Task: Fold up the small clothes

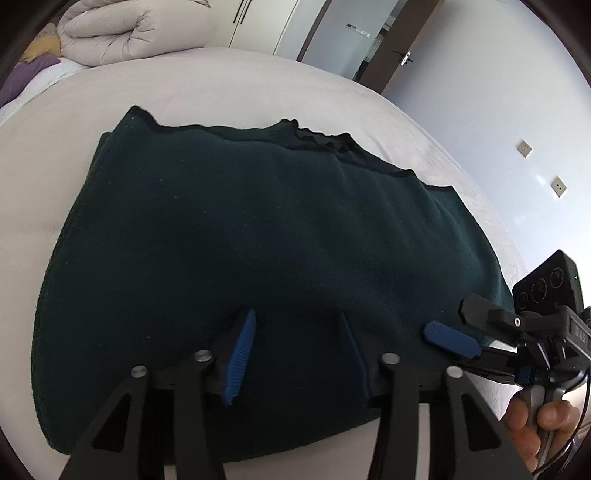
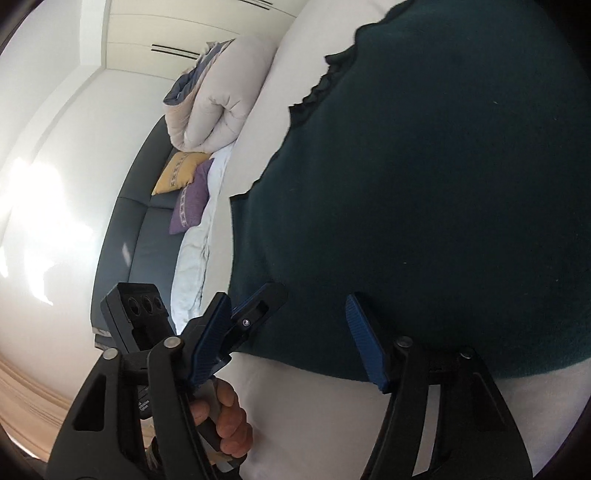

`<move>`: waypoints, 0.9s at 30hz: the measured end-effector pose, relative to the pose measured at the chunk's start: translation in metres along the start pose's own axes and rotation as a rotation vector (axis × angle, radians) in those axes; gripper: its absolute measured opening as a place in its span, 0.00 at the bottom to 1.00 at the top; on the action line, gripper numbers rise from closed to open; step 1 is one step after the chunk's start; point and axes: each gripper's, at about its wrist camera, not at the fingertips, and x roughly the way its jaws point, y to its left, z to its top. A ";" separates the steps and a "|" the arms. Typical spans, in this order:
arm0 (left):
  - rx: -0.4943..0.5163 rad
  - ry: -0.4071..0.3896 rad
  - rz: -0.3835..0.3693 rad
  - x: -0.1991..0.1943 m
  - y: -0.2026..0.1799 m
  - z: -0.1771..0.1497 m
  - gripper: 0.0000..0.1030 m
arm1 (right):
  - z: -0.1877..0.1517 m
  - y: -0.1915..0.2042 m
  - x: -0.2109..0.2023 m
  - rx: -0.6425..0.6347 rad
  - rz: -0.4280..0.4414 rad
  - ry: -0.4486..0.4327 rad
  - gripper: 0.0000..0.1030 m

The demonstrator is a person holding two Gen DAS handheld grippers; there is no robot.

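A white bed (image 1: pixel 258 85) fills most of both views and carries the task's thing. A dark green garment (image 1: pixel 258 229), of dense knit-like fabric with a black frilled trim (image 1: pixel 317 138) along its far edge, lies spread flat on the bed, with soft lengthwise ripples toward its right side. A folded cream duvet (image 1: pixel 136 29) sits at the head of the bed, beside a yellow cushion (image 2: pixel 177 171) and a purple cushion (image 2: pixel 190 201). The left gripper (image 1: pixel 295 350) stands over the garment's near hem, blue-padded fingers (image 1: pixel 240 358) apart with cloth bulging between them, pads not visibly pressing. The right gripper (image 2: pixel 295 339) is at the near right corner of the garment, fingers (image 2: pixel 365 343) likewise apart astride the hem.
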 end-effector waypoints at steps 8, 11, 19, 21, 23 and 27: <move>0.004 0.007 0.021 -0.001 0.006 -0.001 0.30 | 0.026 -0.066 -0.095 0.184 -0.005 -0.287 0.36; 0.015 -0.001 0.037 -0.001 0.003 -0.004 0.31 | 0.026 -0.084 -0.134 0.206 -0.082 -0.395 0.36; 0.029 0.001 0.039 0.000 0.003 -0.004 0.31 | 0.007 -0.106 -0.205 0.278 -0.188 -0.580 0.38; 0.033 0.000 0.044 0.001 0.003 -0.005 0.31 | 0.004 -0.105 -0.208 0.292 -0.184 -0.594 0.40; 0.036 -0.001 0.047 0.002 0.002 -0.005 0.31 | 0.001 -0.095 -0.206 0.266 -0.166 -0.592 0.40; 0.039 -0.002 0.050 0.002 0.001 -0.005 0.31 | 0.008 -0.052 -0.176 0.177 -0.110 -0.528 0.40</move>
